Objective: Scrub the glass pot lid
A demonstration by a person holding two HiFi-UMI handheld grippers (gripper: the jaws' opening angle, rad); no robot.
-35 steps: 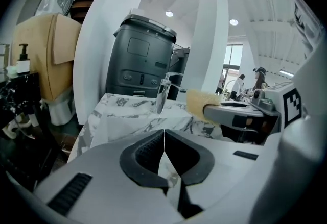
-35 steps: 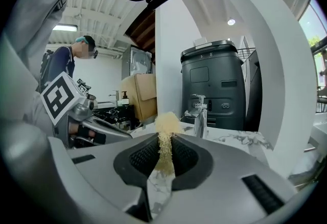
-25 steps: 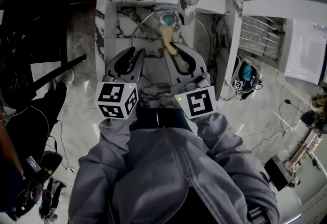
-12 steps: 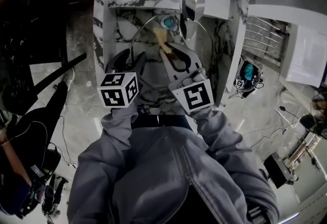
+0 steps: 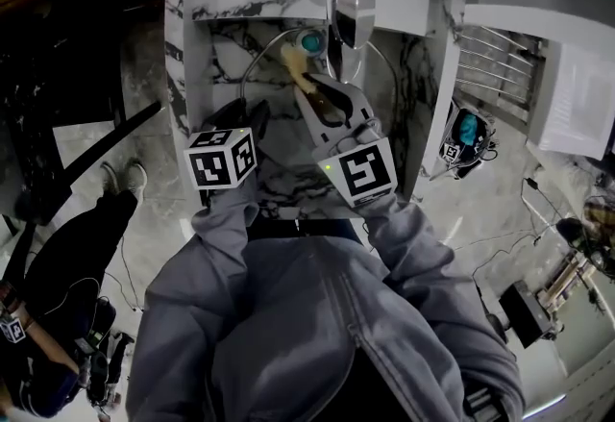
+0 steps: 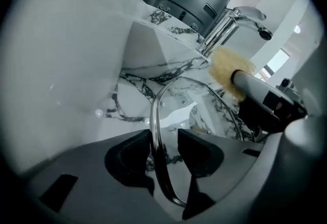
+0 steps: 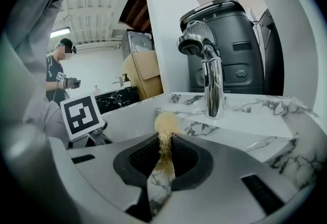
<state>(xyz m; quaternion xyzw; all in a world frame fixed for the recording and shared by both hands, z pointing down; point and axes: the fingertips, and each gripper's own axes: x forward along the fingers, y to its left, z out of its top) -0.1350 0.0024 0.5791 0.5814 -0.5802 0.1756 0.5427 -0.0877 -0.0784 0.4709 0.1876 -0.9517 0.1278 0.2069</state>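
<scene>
The glass pot lid [image 6: 194, 108] sits in the marble sink [image 5: 187, 45], below the shiny tap [image 5: 351, 2]. The left gripper [image 6: 164, 141] is half open and has just been closing, with the lid's rim between its jaws. The right gripper [image 7: 164, 154] pinches a yellow scrubber [image 7: 166, 126] tight.

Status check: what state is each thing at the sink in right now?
Glass lid: tilted, rim between the left jaws.
Left gripper: open, jaws have just been closing, not yet clamping the rim.
Right gripper: shut on scrubber.
Faucet: no water running.
</scene>
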